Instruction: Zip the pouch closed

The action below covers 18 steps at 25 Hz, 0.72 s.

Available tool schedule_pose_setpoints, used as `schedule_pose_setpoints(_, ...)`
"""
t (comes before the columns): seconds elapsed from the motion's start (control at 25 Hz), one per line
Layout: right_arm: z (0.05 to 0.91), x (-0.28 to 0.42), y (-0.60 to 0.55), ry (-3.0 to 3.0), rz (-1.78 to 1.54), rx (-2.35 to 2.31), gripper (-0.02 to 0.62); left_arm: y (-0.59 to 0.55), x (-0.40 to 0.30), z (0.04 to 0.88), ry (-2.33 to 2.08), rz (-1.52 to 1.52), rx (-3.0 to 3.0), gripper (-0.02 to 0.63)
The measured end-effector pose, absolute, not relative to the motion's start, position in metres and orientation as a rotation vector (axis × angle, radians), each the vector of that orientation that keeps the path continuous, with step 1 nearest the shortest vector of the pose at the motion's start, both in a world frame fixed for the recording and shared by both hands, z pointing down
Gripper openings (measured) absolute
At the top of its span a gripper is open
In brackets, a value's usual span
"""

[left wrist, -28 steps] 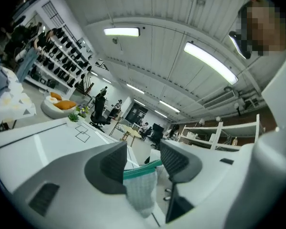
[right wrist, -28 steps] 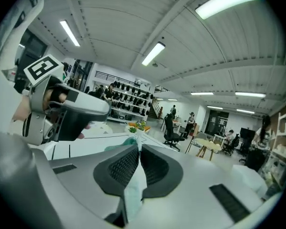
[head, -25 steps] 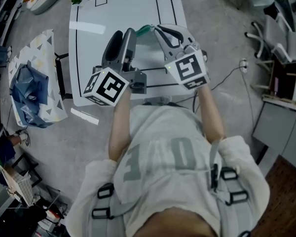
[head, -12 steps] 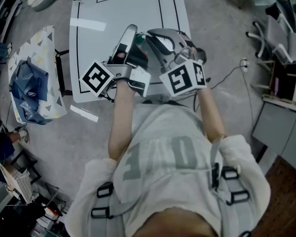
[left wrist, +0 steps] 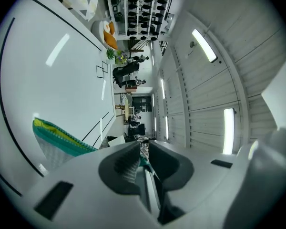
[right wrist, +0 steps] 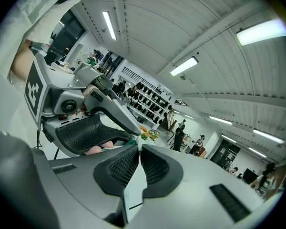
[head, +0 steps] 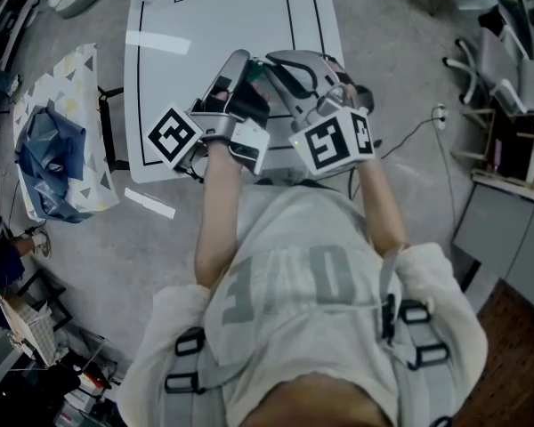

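The pouch (left wrist: 55,138), teal with a mesh body, sits at the lower left of the left gripper view against the white table (left wrist: 33,70), its toothed edge running to frame centre. The left gripper (left wrist: 142,150) has just been closing its jaws, which pinch a teal strip of that edge; the right gripper (right wrist: 137,149), lower centre of its view, has its jaws nearly together on a teal sliver of pouch

Your left gripper (left wrist: 143,151) has just been closing on the pouch (left wrist: 57,135) edge (forearms (head: 215,212) side by side); your right gripper (right wrist: 137,149) is pinched together.
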State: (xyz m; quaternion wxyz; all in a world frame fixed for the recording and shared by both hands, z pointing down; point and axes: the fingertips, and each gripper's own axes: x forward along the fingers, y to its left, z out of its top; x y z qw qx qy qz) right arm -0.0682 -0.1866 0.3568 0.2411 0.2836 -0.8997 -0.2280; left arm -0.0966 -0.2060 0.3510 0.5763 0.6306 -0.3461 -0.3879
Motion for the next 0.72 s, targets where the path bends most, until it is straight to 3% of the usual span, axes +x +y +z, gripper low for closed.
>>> schedule_pose_setpoints(0.24, 0.366, -0.066, -0.183, -2.465, -0.602, 0.789, 0.021, -0.205, -0.096, 0.352, -0.806, -0.897, 1.48, 0.011)
schedule_pose_setpoints(0.72, 0.365, -0.068, -0.187, -2.458, -0.601, 0.794, 0.021, -0.206, -0.1, 0.354, -0.872, -0.871, 1.52, 0.008)
